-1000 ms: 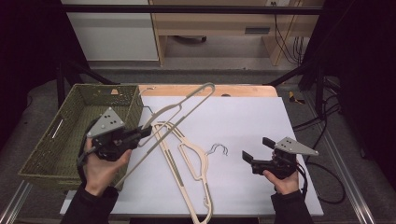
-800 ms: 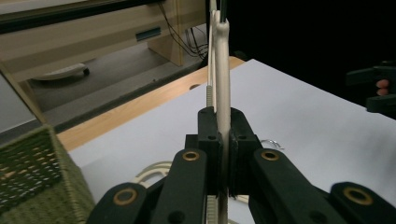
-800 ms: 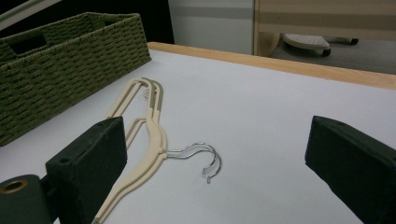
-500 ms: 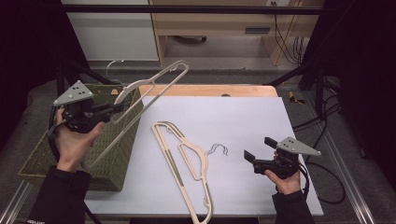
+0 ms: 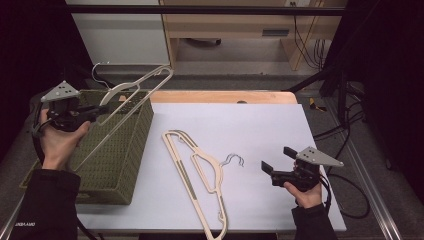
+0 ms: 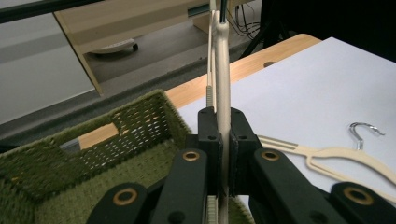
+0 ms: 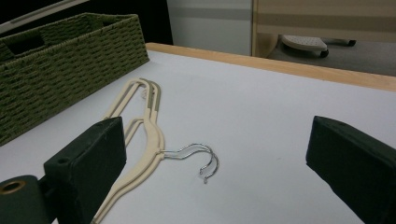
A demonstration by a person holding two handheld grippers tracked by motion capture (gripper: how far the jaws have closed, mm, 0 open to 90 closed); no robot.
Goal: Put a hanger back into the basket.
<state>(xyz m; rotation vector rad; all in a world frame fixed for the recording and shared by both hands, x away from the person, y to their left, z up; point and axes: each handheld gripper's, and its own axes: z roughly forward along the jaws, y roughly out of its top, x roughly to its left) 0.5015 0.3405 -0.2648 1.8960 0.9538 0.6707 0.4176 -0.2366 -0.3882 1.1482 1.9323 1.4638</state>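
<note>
High view: left gripper [image 5: 102, 111] clamps hanger [image 5: 131, 102] above basket [image 5: 111, 160].

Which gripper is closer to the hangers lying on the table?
The right one. The right gripper sits open on the table just beside the hooks of the hangers. The left gripper is farther off, above the green basket, holding another hanger.

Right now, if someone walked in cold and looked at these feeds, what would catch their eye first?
Probably the cream hanger held up in the air over the green woven basket at the table's left, with the left gripper clamped on it. Next, the two stacked cream hangers lying on the white tabletop in the middle, their metal hooks pointing toward the right gripper, which waits open at the right with nothing in it.
</note>
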